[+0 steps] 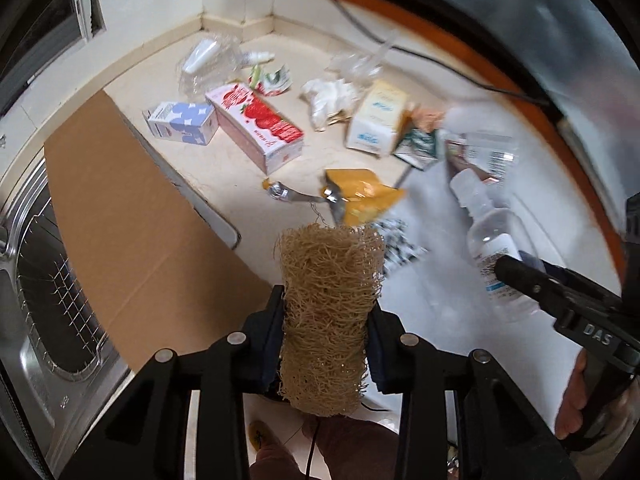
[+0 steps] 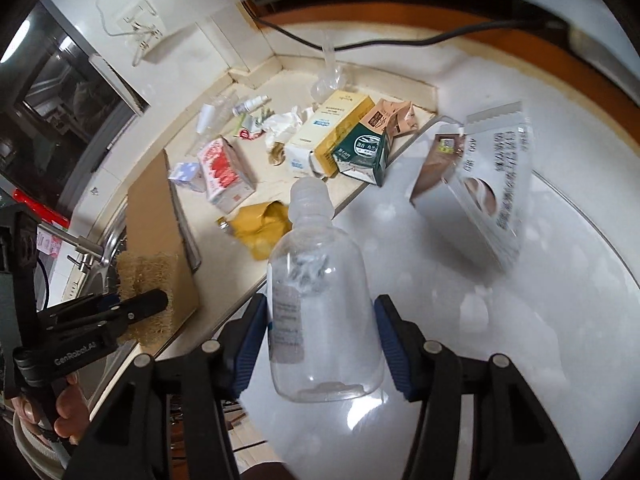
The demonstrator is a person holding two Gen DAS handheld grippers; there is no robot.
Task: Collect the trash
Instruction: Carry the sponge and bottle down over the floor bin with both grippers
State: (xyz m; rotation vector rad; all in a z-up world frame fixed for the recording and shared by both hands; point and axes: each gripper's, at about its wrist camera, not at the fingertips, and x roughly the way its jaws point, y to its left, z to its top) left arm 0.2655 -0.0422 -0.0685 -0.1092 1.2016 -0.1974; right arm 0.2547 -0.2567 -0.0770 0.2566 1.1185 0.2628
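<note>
Two fingers [image 1: 280,320] around loofah [image 1: 328,304].

A flat brown cardboard sheet [image 1: 132,216] lies along the left edge of the bench [image 1: 224,168], beside a steel sink [image 1: 36,320] with a wire rack [image 1: 60,300] in it. A tap [image 2: 86,252] stands at the sink. A black cable [image 2: 400,42] runs along the bench's back edge. A wall socket [image 2: 140,26] sits above the far corner.
</note>
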